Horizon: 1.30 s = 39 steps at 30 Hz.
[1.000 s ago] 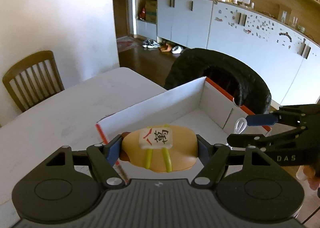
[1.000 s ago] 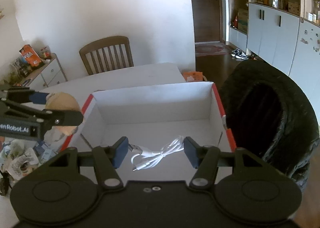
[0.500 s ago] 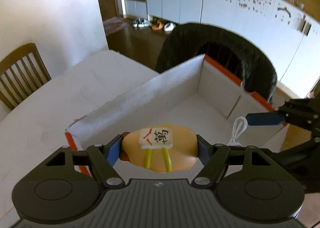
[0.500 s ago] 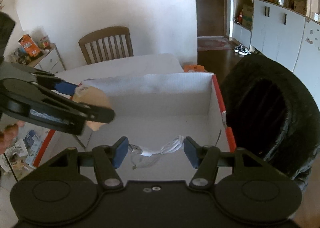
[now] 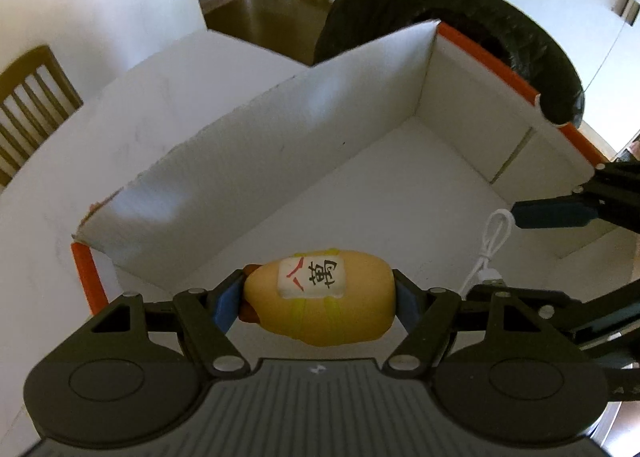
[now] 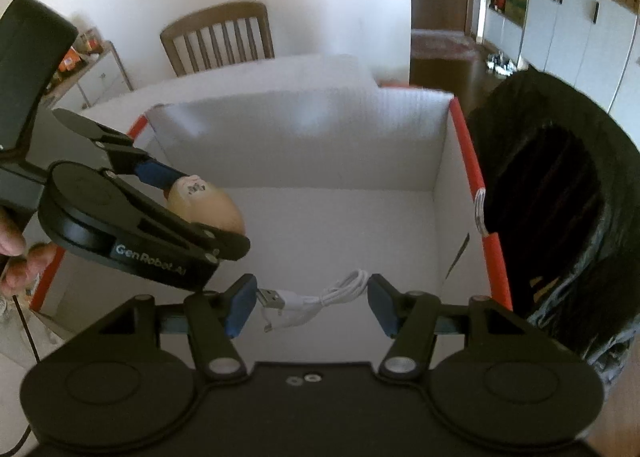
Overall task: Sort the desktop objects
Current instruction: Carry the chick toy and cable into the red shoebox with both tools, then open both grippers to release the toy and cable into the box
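My left gripper [image 5: 320, 303] is shut on a yellow egg-shaped toy [image 5: 320, 297] with a white tile bearing a Chinese character. It holds the toy above the floor of a white cardboard box with orange rims [image 5: 248, 161]. In the right wrist view the left gripper [image 6: 192, 213] and the toy [image 6: 206, 205] hang over the box's left side [image 6: 304, 137]. My right gripper [image 6: 308, 301] is open over the box's near side. A coiled white USB cable [image 6: 316, 299] lies on the box floor between its fingers; the cable also shows in the left wrist view [image 5: 490, 249].
The box stands on a white table [image 5: 132, 97]. A black padded chair back [image 6: 560, 193] stands against the box's right side. A wooden chair [image 6: 218, 37] stands beyond the table. Cluttered small items lie left of the box [image 6: 12, 297].
My left gripper has carried the toy forward over the box rim and into the space above the box floor, tilting downward. The right gripper stays open above the cable.
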{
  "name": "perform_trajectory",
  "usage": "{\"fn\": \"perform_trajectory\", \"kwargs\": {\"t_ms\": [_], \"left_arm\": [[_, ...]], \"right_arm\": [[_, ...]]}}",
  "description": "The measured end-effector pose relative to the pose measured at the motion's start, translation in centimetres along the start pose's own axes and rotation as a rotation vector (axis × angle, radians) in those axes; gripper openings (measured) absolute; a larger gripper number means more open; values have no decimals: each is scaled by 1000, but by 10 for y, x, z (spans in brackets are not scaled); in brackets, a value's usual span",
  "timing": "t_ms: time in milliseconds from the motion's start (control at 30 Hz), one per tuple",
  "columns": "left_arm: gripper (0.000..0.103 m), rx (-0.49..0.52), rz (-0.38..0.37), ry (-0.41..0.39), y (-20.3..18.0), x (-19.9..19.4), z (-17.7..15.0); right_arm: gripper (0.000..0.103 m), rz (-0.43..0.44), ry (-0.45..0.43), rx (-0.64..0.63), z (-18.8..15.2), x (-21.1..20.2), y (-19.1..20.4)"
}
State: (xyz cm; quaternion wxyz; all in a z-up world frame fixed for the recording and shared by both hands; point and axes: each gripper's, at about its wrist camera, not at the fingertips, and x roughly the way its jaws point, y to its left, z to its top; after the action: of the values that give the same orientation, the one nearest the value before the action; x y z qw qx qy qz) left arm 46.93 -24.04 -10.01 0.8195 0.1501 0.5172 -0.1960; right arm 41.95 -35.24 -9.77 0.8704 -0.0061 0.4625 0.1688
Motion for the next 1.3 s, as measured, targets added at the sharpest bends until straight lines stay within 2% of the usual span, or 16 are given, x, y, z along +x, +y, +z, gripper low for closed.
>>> {"fn": "perform_trajectory", "kwargs": {"t_ms": [233,667,767,1000,1300], "left_arm": [[75,-10,-20,43,3,14,-2],[75,4,-22,145,4,30,-1],[75,0,-22,148,5,31,-1],[76,-37,-21,149,10,27,-6],[77,-42,-11,89,12,10,-12]], "right_arm": [[61,-2,74,-8,0,12,0],[64,21,140,27,5,22,-2],[75,5,127,35,5,20,-2],[78,24,128,45,6,19,-4],[79,40,107,41,5,6,-5]]}}
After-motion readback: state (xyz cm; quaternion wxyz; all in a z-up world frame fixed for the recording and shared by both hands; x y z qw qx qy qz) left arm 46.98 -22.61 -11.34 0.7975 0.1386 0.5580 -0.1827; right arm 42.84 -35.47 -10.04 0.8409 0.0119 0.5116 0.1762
